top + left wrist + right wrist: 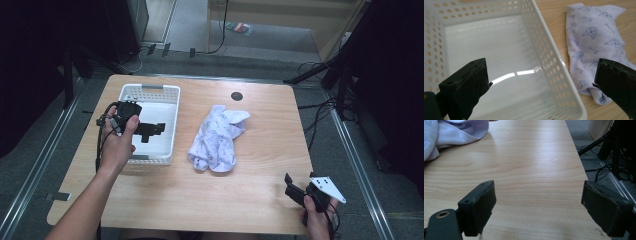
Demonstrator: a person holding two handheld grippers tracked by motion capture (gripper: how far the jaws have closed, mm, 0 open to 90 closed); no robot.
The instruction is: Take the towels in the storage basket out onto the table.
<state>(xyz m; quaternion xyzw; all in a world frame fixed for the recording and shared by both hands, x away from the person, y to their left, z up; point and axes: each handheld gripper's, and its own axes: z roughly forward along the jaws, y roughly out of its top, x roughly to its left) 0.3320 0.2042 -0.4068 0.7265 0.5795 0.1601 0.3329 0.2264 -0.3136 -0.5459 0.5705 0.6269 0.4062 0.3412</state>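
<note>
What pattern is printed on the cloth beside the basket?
The cloth is pale lilac-white with small blue cartoon faces and script; the left gripper view shows it best.

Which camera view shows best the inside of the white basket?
The left gripper view: it looks straight into the basket, showing its bare glossy floor and perforated walls. The high view shows the whole basket smaller, partly covered by the left tool.

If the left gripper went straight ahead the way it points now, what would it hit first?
Most likely the inner floor of the white basket: the left gripper, open, looks down into it. Its right jaw lines up nearer the basket's rim and the printed cloth beside it; depth is unclear.
</note>
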